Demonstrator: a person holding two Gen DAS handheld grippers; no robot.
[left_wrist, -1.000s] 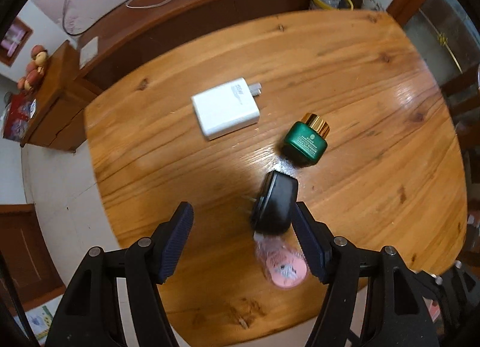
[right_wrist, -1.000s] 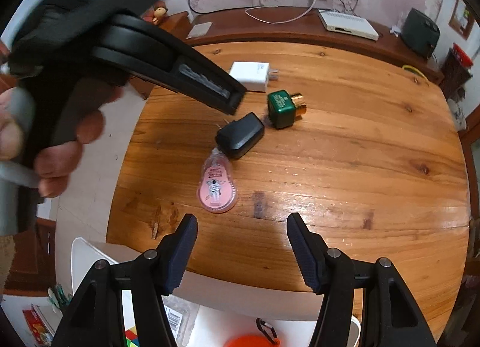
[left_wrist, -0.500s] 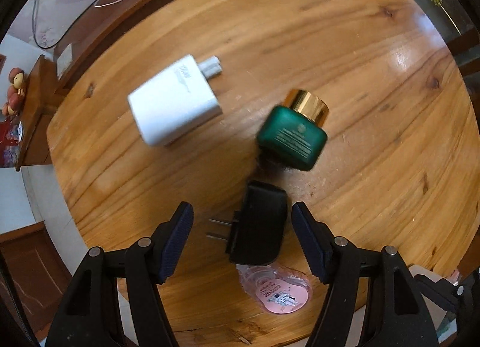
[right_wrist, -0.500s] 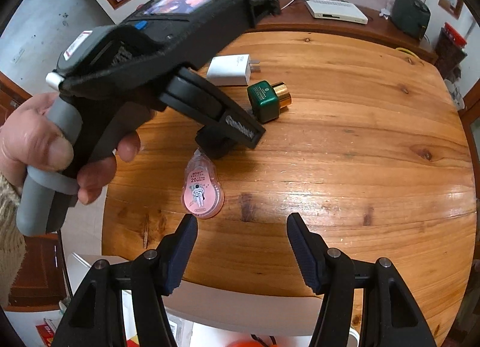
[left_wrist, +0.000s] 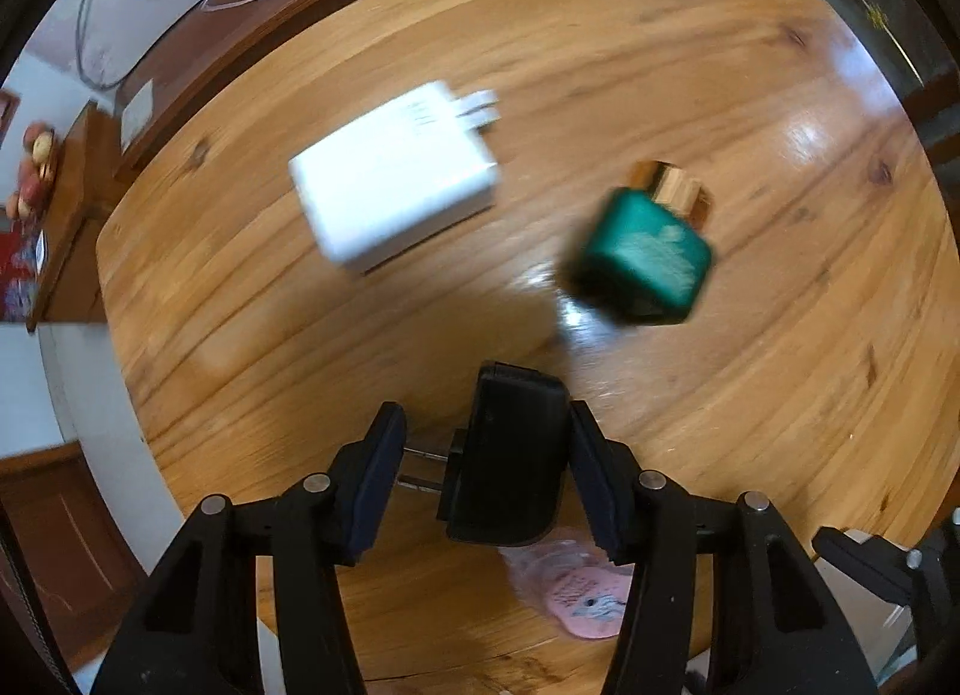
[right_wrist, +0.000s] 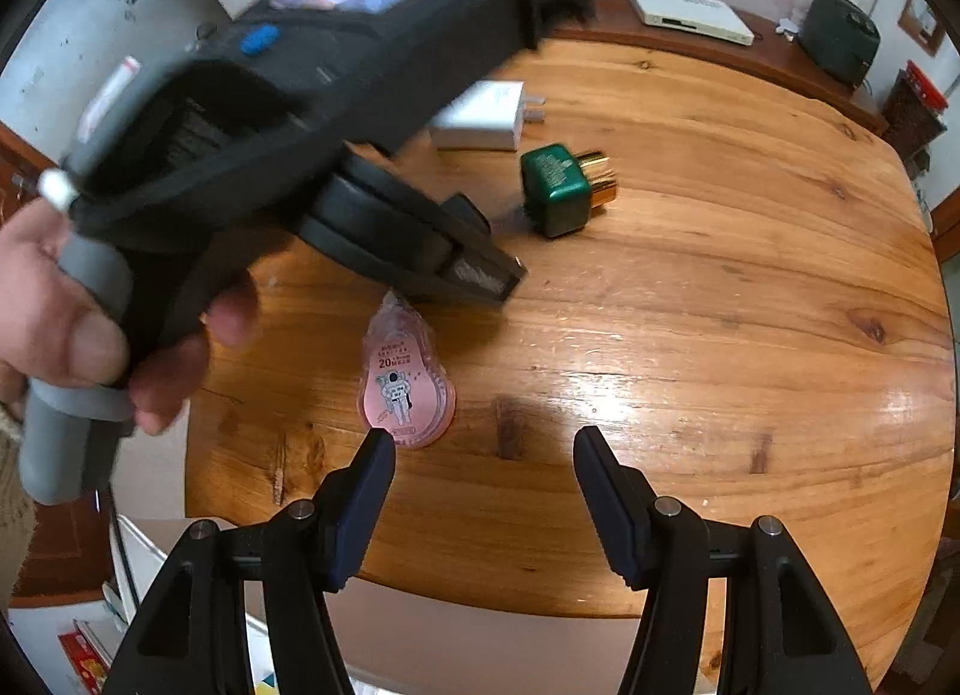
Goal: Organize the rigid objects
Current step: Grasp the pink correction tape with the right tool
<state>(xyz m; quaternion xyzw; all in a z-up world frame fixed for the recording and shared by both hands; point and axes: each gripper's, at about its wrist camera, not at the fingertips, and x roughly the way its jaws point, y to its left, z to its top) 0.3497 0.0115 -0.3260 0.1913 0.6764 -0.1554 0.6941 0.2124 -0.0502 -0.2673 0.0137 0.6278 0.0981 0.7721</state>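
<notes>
A black plug adapter point(left_wrist: 510, 461) lies on the round wooden table point(left_wrist: 750, 95) between the fingers of my left gripper point(left_wrist: 486, 473). The jaws are narrowed around it, the right pad touching its side and the left pad at its prongs. A white charger point(left_wrist: 396, 179), a green bottle with a gold cap point(left_wrist: 648, 257) and a pink correction-tape dispenser point(left_wrist: 582, 599) lie around it. In the right wrist view my right gripper point(right_wrist: 485, 491) is open and empty above the table's near edge, beside the pink dispenser point(right_wrist: 405, 383). The left gripper's body point(right_wrist: 360, 125) hides the adapter there.
A dark wooden sideboard point(right_wrist: 720, 44) behind the table carries a white router point(right_wrist: 690, 17) and a dark green box point(right_wrist: 840, 44). A white chair or bin point(right_wrist: 144, 563) stands below the table's near edge.
My left gripper has dropped toward the table and its jaws have narrowed around the black adapter. The right gripper has stayed open and nearly still.
</notes>
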